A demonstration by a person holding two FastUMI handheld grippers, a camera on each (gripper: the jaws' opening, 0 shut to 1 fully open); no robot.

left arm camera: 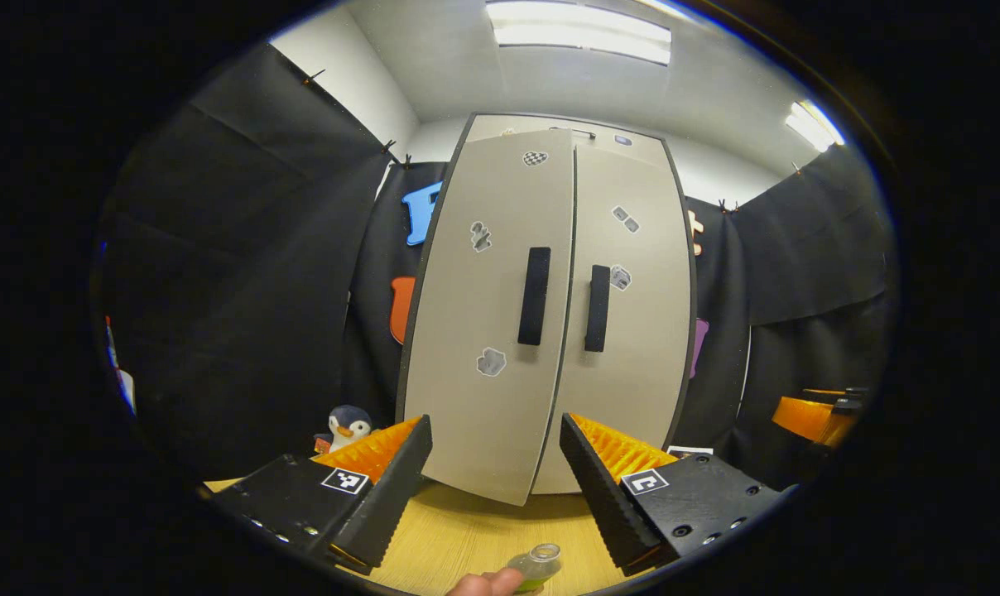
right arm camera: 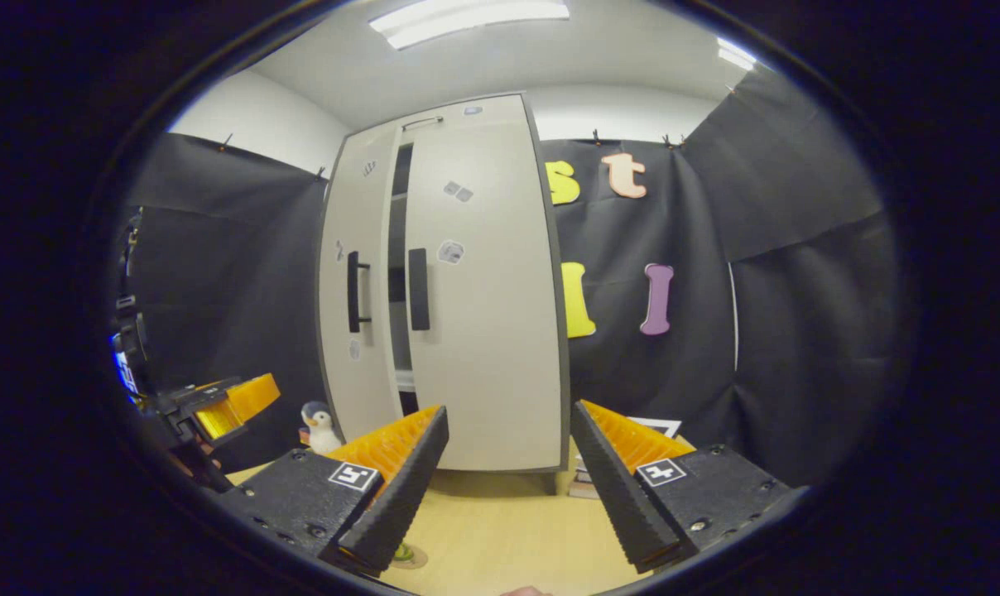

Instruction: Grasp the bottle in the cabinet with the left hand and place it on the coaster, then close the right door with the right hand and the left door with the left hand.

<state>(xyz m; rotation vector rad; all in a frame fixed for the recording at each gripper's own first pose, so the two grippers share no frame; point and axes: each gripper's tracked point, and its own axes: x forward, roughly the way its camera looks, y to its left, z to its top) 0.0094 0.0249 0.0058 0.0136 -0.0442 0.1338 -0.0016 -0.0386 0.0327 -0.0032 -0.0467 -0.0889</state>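
Note:
The pale cabinet faces me in the left gripper view. Its left door (left arm camera: pixel 483 314) hangs slightly ajar, its lower edge jutting forward of the right door (left arm camera: pixel 632 348), which sits flush. My left gripper (left arm camera: pixel 493 497) is open in front of the doors, holding nothing. Below it, a clear bottle (left arm camera: pixel 537 563) with green liquid stands on the wooden table, a fingertip (left arm camera: pixel 483 583) beside it. In the right gripper view my right gripper (right arm camera: pixel 508 488) is open and empty, back from the right door (right arm camera: pixel 483 331). A dark gap separates that door from the left door (right arm camera: pixel 334 356). A round coaster (right arm camera: pixel 409 556) peeks from behind one finger.
A penguin toy (left arm camera: pixel 347 426) sits at the cabinet's left foot on the table (left arm camera: pixel 467 538). A few stacked books (right arm camera: pixel 583 484) and a white card (right arm camera: pixel 661 426) lie right of the cabinet. The left gripper (right arm camera: pixel 218 406) appears at the left of the right gripper view.

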